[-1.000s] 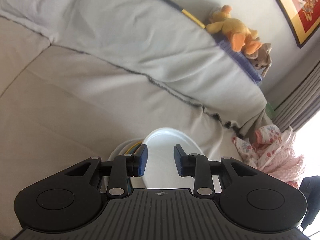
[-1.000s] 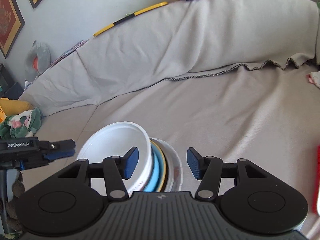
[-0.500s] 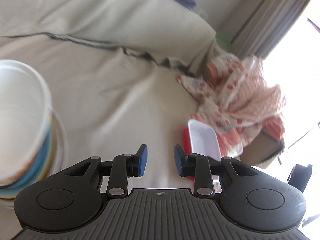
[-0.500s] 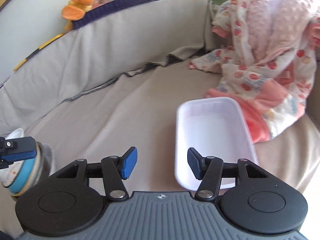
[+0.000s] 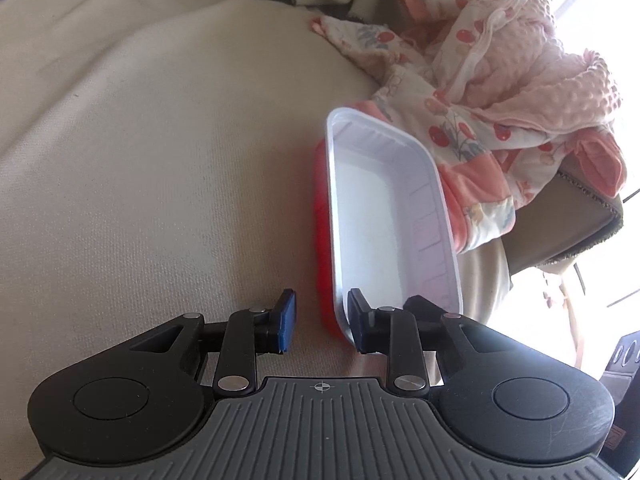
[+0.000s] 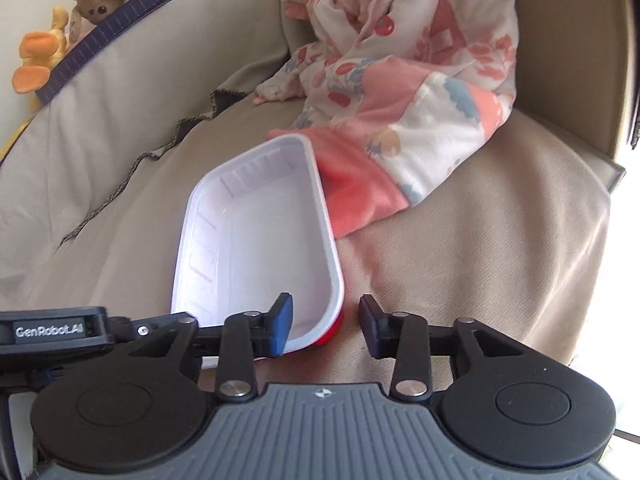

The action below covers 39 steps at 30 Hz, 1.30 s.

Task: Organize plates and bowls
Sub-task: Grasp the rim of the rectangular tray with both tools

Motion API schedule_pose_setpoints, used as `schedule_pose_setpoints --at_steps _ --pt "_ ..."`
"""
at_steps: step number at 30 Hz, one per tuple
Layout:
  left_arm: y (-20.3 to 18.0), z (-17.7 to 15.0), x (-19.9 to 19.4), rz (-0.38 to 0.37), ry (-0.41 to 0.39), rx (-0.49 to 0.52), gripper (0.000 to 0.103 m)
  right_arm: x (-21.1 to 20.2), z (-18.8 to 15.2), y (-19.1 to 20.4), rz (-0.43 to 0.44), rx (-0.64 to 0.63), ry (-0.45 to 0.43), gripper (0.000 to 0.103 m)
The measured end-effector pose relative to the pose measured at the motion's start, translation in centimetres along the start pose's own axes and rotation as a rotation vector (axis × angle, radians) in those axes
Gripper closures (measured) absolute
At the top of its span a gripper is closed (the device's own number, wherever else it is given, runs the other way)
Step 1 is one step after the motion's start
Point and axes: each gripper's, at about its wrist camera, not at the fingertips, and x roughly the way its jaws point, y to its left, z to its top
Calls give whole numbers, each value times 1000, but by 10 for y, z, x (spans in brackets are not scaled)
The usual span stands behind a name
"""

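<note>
Both grippers are closing in on the near end of a white tray (image 5: 384, 216), which sits nested in a red tray (image 5: 322, 240) on the sofa seat (image 5: 140, 160), its far end touching a pink blanket (image 5: 500, 92) heaped at the seat's right end. The left gripper (image 5: 322, 326) straddles the tray's left rim near the near corner: one pad is outside on the fabric, the other inside the white tray, jaws apart with a visible gap to the wall. The right gripper (image 6: 326, 326) straddles the opposite near corner in the same way, one pad inside and one outside; its jaws have just been closing, yet they stand apart and neither pad presses the rim in the pictures. The step in hand looks like a two-handed pinch of the nested pair. To do it well, each gripper should probably sink until its pads span both the white wall and the red one beneath it, so that the pair lifts as one. Both sides should close evenly; the thin white plastic may flex or pop out if one side squeezes first. Lifting level and drawing back from the blanket should keep the cloth from dragging along.
</note>
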Motion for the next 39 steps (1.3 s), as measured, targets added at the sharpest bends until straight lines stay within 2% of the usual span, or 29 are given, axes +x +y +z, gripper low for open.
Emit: schedule_pose_setpoints --at_steps 3,6,9,16,21,26,32,35,39 --pt "5 -7 -7 -9 15 8 82 -5 -8 15 -5 -63 -23 67" --pt "14 -16 -26 38 -3 6 83 -10 -14 30 68 -87 -1 67" --pt "33 -29 -52 62 -24 -37 83 -14 -25 54 120 -140 20 67" --pt "79 -69 -123 152 -72 -104 83 -17 -64 108 277 -237 148 67" --pt "96 -86 -150 197 -115 -136 83 -18 -99 137 300 -330 213 67" --pt "106 -84 -152 217 -152 -168 83 -25 -107 144 275 -363 219 67" --pt "103 -67 -135 259 -132 -150 82 -28 -85 138 228 -323 162 66" --pt "98 -54 -126 280 -151 -129 82 -18 -72 142 222 -299 150 66" --pt "94 -41 -111 269 -136 -108 82 3 -68 143 211 -265 181 66"
